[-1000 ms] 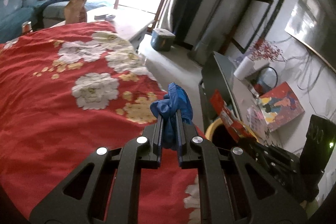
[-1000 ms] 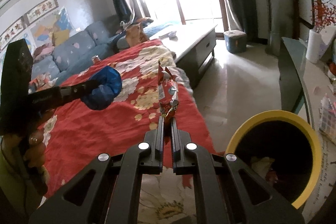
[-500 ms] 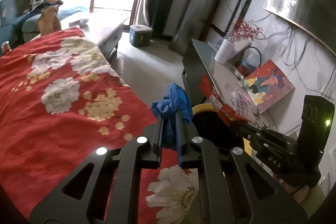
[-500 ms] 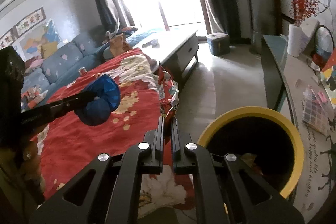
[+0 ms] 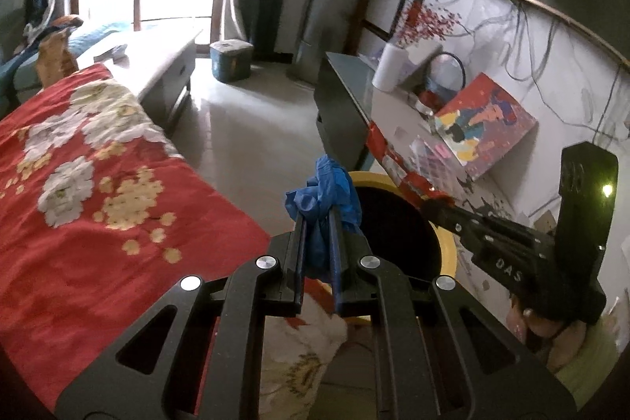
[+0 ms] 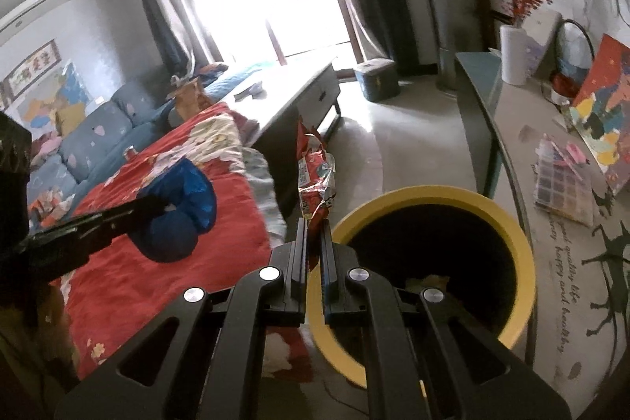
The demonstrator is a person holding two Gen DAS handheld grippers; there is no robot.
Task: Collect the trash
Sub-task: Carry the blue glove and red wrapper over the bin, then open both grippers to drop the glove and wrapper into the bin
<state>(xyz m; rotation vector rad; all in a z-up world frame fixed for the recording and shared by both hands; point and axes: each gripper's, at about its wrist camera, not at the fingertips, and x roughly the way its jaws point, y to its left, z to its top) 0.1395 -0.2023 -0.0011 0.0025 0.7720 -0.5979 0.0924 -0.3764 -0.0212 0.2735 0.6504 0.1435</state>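
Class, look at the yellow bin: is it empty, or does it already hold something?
Not empty. In the right wrist view the yellow bin shows pale crumpled scraps at its dark bottom; how much lies there cannot be told.

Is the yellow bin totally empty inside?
No, in the right wrist view some crumpled pale and tan scraps lie at the bottom of the yellow bin.

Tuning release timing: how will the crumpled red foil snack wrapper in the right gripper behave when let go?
The crumpled red foil snack wrapper stands upright above the right gripper, so probably light and fairly stiff. Thin and creased, it may flutter rather than drop straight, perhaps missing the yellow-rimmed bin beside it.
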